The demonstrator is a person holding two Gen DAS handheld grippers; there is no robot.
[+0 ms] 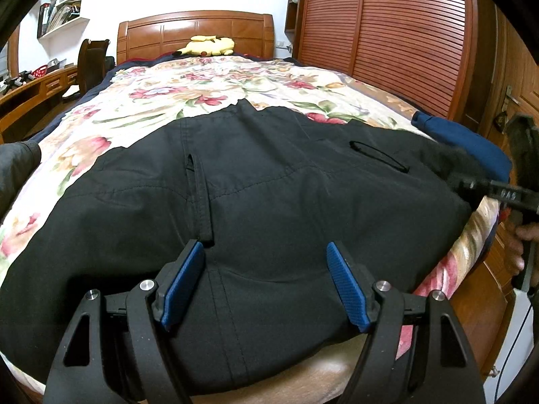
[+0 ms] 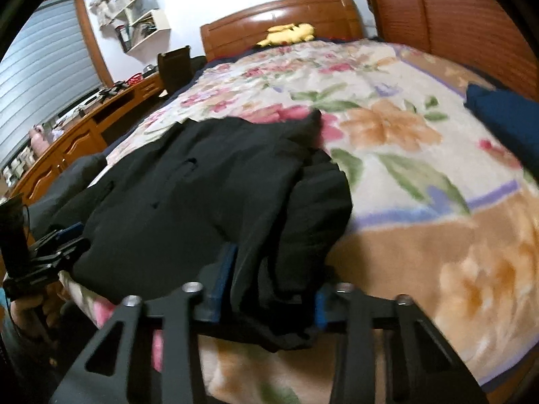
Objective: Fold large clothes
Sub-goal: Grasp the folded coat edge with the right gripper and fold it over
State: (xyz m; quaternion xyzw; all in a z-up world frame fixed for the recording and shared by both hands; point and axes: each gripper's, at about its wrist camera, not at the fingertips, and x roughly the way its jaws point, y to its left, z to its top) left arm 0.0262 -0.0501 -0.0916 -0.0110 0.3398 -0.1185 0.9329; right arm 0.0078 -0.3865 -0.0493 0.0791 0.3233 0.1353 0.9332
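Left wrist view, bottom of frame: left gripper (image 1: pixel 266 286) with jaws wide apart, blue pads (image 1: pixel 182 286) clear of the cloth on either side, nothing pinched. It sits low over the near hem of the black jacket (image 1: pixel 269 185).

Right wrist view, bottom centre: right gripper (image 2: pixel 269 289) narrowed onto a bunched fold of the same black jacket (image 2: pixel 188 202). Cloth fills the gap between the pads, so it is clamped on the fabric. This frame is somewhat blurred.

The jacket lies spread on the bed, across the lower middle of both frames, on a flowered blanket (image 1: pixel 202 84). A slit pocket and a stitched seam show on its upper face. Its right edge is gathered into a thick roll in the right wrist view.

Far right of the left view: the right gripper (image 1: pixel 498 195) reaches the jacket's edge, with a hand (image 1: pixel 518 242) on its grip.

Lower left of the right view: the left gripper (image 2: pixel 64 235) and a hand (image 2: pixel 30 306) below it.

Mid distance, right side: a dark blue garment (image 1: pixel 465 141) on the blanket.

Far: a yellow plush toy (image 1: pixel 207 47) against the wooden headboard (image 1: pixel 195 30). A slatted wooden wardrobe (image 1: pixel 387 33) stands upper right, with shelves (image 1: pixel 67 3) upper left.
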